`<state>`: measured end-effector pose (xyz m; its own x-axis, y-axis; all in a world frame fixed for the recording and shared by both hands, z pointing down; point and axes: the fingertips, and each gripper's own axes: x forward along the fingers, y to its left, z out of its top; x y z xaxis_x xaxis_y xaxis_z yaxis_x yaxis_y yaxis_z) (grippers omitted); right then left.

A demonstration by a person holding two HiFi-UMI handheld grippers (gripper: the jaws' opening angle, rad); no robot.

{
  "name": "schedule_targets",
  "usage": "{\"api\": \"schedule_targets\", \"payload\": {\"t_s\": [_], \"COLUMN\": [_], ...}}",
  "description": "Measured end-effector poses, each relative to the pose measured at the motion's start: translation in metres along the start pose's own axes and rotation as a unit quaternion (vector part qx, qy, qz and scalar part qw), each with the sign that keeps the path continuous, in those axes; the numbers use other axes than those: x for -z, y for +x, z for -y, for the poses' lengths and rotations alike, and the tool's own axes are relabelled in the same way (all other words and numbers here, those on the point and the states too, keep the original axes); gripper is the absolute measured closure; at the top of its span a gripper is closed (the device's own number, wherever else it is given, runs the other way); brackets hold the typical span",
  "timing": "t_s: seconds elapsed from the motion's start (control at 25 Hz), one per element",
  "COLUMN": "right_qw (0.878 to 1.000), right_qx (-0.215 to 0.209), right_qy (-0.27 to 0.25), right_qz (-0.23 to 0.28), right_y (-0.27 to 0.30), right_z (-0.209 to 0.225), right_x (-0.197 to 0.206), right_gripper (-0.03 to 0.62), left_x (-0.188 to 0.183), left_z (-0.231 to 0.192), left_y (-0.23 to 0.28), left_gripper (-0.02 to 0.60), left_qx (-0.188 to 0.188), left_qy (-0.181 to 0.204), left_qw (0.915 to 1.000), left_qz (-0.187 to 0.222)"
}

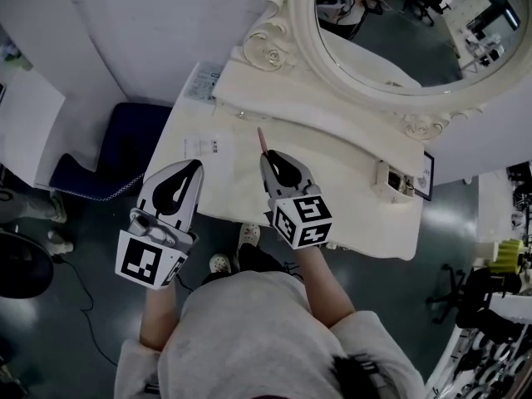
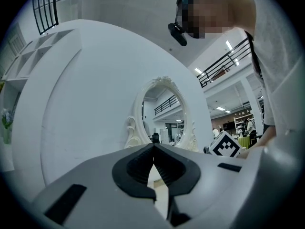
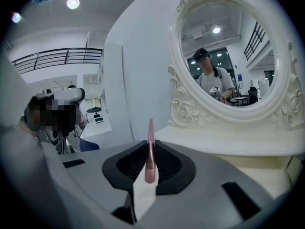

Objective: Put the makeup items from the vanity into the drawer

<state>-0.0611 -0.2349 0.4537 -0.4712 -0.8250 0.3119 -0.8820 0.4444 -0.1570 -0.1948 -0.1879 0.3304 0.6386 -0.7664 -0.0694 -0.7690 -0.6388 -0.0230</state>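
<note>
My right gripper (image 1: 268, 156) is shut on a slim pink makeup stick (image 1: 261, 139), held above the middle of the white vanity top (image 1: 349, 189). In the right gripper view the pink stick (image 3: 150, 149) stands upright between the closed jaws of the right gripper (image 3: 150, 144), its tip poking out past them. My left gripper (image 1: 196, 166) hangs over the vanity's left front edge, jaws shut with nothing in them. The left gripper (image 2: 153, 149) shows its tips pressed together in its own view. No drawer is visible in any view.
An ornate oval mirror (image 1: 399, 32) stands at the vanity's back. A small boxy item (image 1: 391, 179) and a dark card (image 1: 427, 175) sit at the right end. Papers (image 1: 199, 146) lie at the left end. A dark blue stool (image 1: 116, 152) stands left of the vanity.
</note>
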Motion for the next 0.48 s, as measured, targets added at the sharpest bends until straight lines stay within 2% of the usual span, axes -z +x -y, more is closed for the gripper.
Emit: {"api": "schedule_targets", "payload": {"t_s": [0.24, 0.36, 0.48], "right_qw": [0.999, 0.998, 0.996], "right_qx": [0.017, 0.022, 0.028], "right_qy": [-0.004, -0.008, -0.008], "right_qz": [0.041, 0.060, 0.079], "right_y": [-0.032, -0.047, -0.061], "right_z": [-0.003, -0.007, -0.010], "right_x": [-0.019, -0.027, -0.034], "right_gripper": [0.540, 0.539, 0.539], "left_x": [-0.008, -0.006, -0.014], "left_z": [0.013, 0.018, 0.024], "left_y": [0.002, 0.000, 0.000], "left_gripper": [0.566, 0.566, 0.566], "left_qx": [0.025, 0.038, 0.047], "left_qy": [-0.001, -0.003, -0.007], "left_qw": [0.9996, 0.9992, 0.9985], "left_qz": [0.016, 0.011, 0.028]}}
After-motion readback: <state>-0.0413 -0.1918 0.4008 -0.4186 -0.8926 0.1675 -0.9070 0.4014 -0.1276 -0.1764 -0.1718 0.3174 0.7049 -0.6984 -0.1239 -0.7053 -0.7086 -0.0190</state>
